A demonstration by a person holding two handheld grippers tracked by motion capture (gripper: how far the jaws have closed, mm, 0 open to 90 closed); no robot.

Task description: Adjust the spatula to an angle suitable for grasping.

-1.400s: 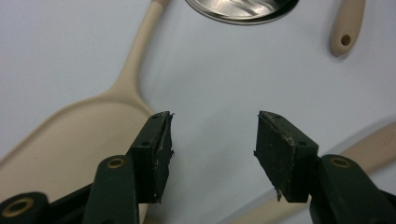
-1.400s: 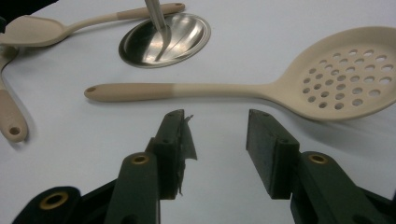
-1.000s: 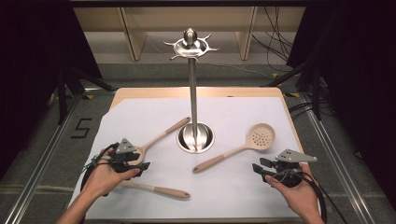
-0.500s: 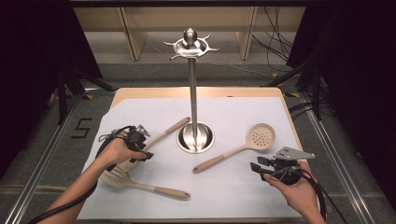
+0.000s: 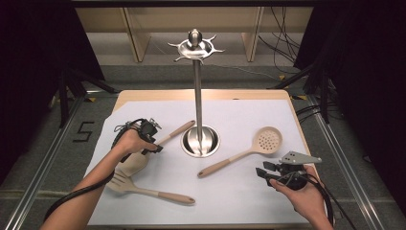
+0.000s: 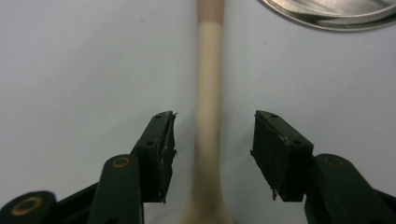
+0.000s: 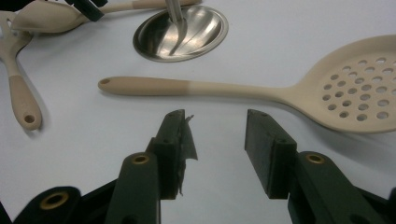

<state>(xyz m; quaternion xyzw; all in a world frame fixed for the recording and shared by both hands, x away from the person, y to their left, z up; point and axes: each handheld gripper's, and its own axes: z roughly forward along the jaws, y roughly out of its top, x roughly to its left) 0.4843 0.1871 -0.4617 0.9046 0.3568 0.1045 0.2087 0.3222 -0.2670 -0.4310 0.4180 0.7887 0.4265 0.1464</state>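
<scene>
Left gripper (image 6: 212, 154) poised over a spoon (image 6: 208, 116) handle, before the grasp.

In the left gripper view, the jaws stand spread on either side of the pale handle, which runs up the frame's middle towards the steel stand base (image 6: 336, 14) at upper right. The likely next move: lower and pinch the handle. At lower right of the high view, the right gripper (image 5: 268, 171) waits, spread, near the slotted spoon (image 5: 249, 152).

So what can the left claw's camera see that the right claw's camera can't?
The left gripper view shows the left claw open, its jaws either side of the spoon's handle. The right gripper view shows the right claw open over bare table, with the holey skimmer ahead and a slotted turner off to the side. Both show the spoon and the stand's shiny base.
</scene>
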